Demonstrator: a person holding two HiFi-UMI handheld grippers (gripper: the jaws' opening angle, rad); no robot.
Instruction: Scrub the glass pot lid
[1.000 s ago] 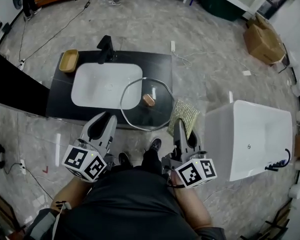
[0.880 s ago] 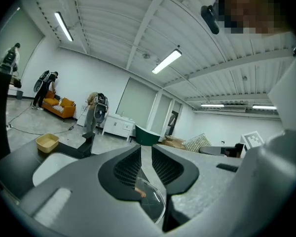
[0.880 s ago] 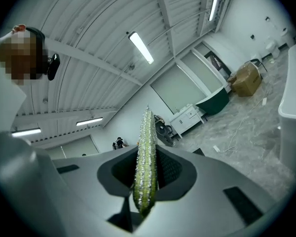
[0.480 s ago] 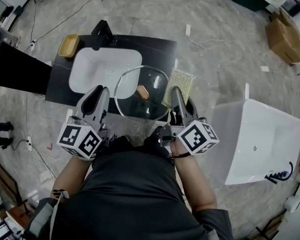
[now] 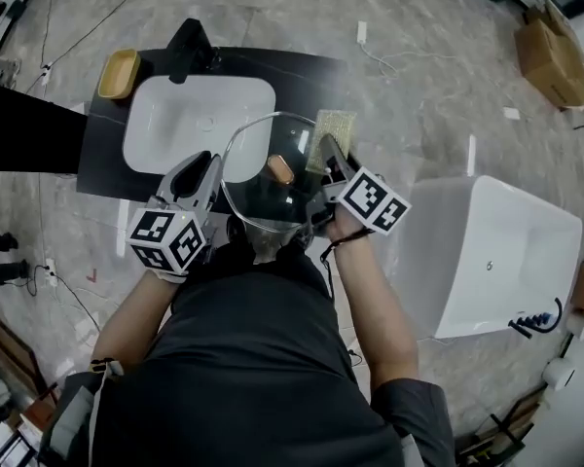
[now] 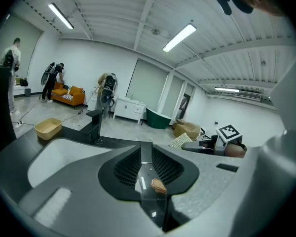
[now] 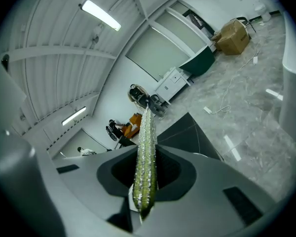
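Both tongs are clamped. The left tongs (image 5: 210,161) (image 6: 142,157) grip the rim of a round clear-glass pot lid with a brown knob (image 5: 258,200) (image 6: 144,181), held over the front edge of the dark desk (image 5: 302,76), beside its white basin (image 5: 200,120). The right tongs (image 5: 327,146) (image 7: 145,167) pinch a flat green-gold scrub pad (image 5: 337,125) (image 7: 147,147) at the lid's far right rim.

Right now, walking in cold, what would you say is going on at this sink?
A person stands at a black counter with a white basin, a gripper in each hand. The left gripper is shut on the rim of the glass pot lid. The right gripper pinches a green scouring pad beside the lid; contact cannot be told.
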